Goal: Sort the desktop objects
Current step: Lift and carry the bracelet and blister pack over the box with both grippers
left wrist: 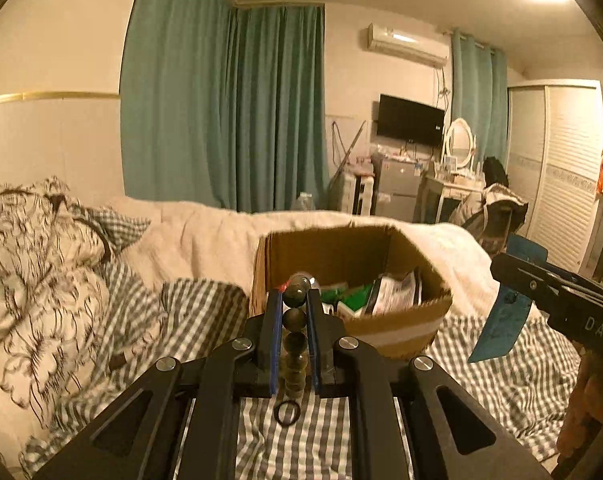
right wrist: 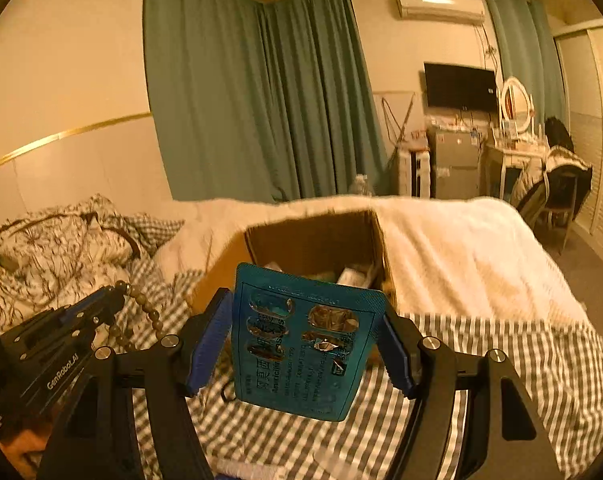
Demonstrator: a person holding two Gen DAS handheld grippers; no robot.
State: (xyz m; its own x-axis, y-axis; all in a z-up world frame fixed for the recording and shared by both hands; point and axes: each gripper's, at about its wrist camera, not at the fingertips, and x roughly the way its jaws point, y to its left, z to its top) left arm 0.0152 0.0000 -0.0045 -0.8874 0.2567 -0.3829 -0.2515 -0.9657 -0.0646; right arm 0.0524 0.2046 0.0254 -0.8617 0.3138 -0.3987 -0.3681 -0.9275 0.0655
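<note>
Bead bracelet: a string of dark greenish round beads, clamped between the blue-padded fingers of the left gripper, held in the air above the checked bedsheet, just in front of the cardboard box; in the right wrist view the loose end of the string hangs in a loop below that gripper. Blister pack: teal foil card with several pockets torn through, standing roughly upright between the fingers of the right gripper, its edges close to both blue pads; whether the pads actually press on it cannot be told. In the left wrist view the same card sits in the black jaws at the right edge of the frame, raised above the sheet. Cardboard box: open-topped, standing on the bed, holding green packets and printed papers. Black ring: small, lying flat on the sheet beneath the left gripper. White blanket: spread behind and beside the box.
</note>
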